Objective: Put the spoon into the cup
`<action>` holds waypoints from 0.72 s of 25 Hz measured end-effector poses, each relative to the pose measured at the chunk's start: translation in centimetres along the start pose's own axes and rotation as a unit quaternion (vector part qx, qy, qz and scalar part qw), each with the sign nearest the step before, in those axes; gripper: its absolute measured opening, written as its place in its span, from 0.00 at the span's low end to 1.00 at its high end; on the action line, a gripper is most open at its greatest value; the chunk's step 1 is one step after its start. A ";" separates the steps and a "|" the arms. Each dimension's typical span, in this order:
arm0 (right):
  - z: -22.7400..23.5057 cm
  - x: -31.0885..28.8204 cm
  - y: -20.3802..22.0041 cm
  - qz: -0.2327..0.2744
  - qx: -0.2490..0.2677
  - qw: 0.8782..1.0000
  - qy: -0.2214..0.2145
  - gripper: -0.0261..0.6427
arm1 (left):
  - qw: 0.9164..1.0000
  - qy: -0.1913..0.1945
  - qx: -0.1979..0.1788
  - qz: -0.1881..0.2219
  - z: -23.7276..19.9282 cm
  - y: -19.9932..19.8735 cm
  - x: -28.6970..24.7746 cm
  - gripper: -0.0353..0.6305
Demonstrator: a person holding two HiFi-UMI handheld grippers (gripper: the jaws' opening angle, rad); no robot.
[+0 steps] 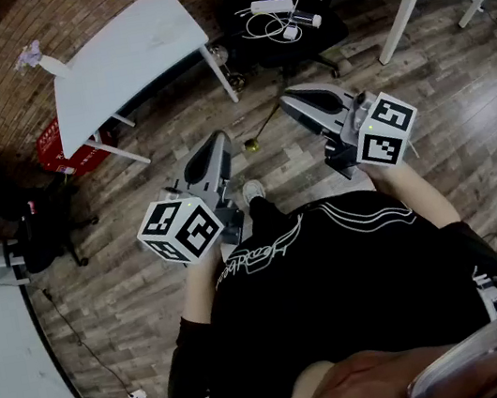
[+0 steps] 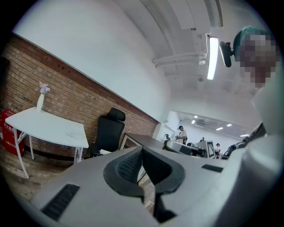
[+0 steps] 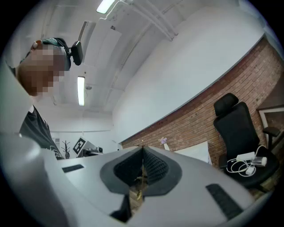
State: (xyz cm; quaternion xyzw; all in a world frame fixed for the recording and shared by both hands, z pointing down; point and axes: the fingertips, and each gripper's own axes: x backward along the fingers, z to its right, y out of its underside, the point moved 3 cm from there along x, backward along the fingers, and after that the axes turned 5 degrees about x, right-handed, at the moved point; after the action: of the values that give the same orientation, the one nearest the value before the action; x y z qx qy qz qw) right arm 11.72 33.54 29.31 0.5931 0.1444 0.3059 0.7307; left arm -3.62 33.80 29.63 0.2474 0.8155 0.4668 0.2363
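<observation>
1. Head view: a person stands on a wood floor [image 1: 461,108], holding a gripper in each hand out in front of the body.
2. Right gripper [image 1: 290,100]: its jaws are pressed together on a thin gold spoon [image 1: 264,127]. The spoon slants down from the tips, its bowl end low over the floor.
3. Left gripper [image 1: 217,141]: its jaws are closed with the tips touching and nothing between them.
4. A black chair [image 1: 286,5] stands beyond the grippers.

Person wearing a black top [image 1: 356,269] with white line lettering, plus grey left gripper [image 1: 217,146] and right gripper [image 1: 296,99], each bearing a black-and-white square-marker cube.
</observation>
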 end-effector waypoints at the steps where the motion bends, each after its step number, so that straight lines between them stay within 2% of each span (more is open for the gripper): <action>1: 0.0 0.1 -0.1 0.001 0.000 1.000 0.000 0.04 | 1.000 0.000 -0.001 0.001 0.2 0.0 0.1 0.06; 13: -0.9 1.0 -0.9 0.012 0.002 1.000 0.002 0.04 | 1.000 0.009 -0.015 -0.001 1.4 -0.3 0.4 0.06; 18: -0.2 1.0 -1.0 0.015 0.000 1.000 0.017 0.04 | 1.000 0.019 -0.014 -0.002 1.0 -0.5 -0.2 0.06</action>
State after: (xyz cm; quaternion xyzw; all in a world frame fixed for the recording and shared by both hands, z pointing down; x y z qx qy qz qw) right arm 12.66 34.16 28.47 0.5897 0.1478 0.3265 0.7238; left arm -2.94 34.15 28.73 0.2339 0.8138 0.4819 0.2253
